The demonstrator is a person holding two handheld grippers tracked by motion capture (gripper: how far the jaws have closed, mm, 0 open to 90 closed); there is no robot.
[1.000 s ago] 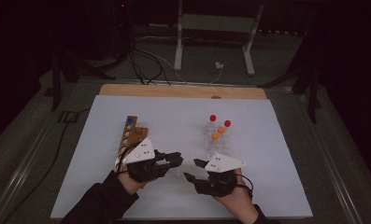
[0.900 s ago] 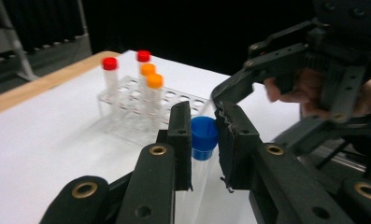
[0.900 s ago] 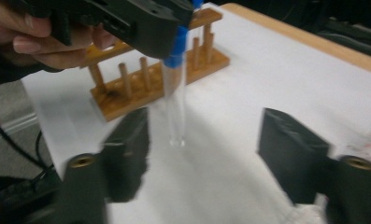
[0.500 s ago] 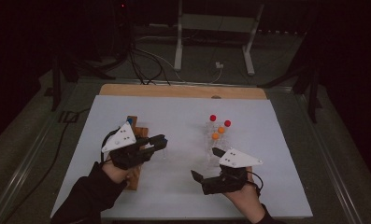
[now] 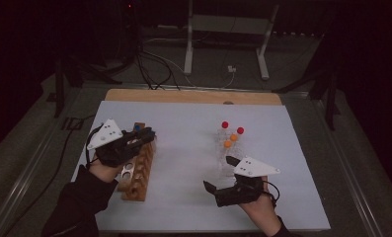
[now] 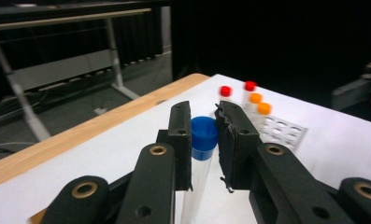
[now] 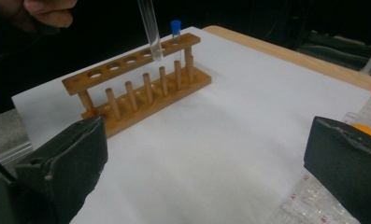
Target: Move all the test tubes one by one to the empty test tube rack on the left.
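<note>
My left gripper [image 5: 145, 136] [image 6: 204, 116] is shut on a clear tube with a blue cap [image 6: 204, 133], holding it upright over the far end of the wooden tube rack [image 5: 137, 173] [image 7: 136, 88]. The tube's lower end [image 7: 154, 46] hangs just above a rack hole, beside another blue-capped tube [image 7: 175, 28] standing in the rack. My right gripper [image 5: 217, 172] [image 7: 204, 158] has just been opening and stands wide open with nothing between its jaws. It hovers low beside the clear plastic rack [image 5: 228, 150] [image 7: 314, 200], which holds red-capped [image 5: 225, 124] and orange-capped [image 5: 233, 137] tubes.
A white sheet [image 5: 183, 148] covers the table, with a wooden strip [image 5: 193, 96] along its far edge. Cables and metal stand legs [image 5: 188, 54] lie on the dark floor beyond. The rack's near holes [image 7: 103, 72] hold nothing.
The two grippers were together at the table's middle. My left gripper has carried the blue-capped tube left and up over the wooden rack. My right gripper drew slightly right and opened.
</note>
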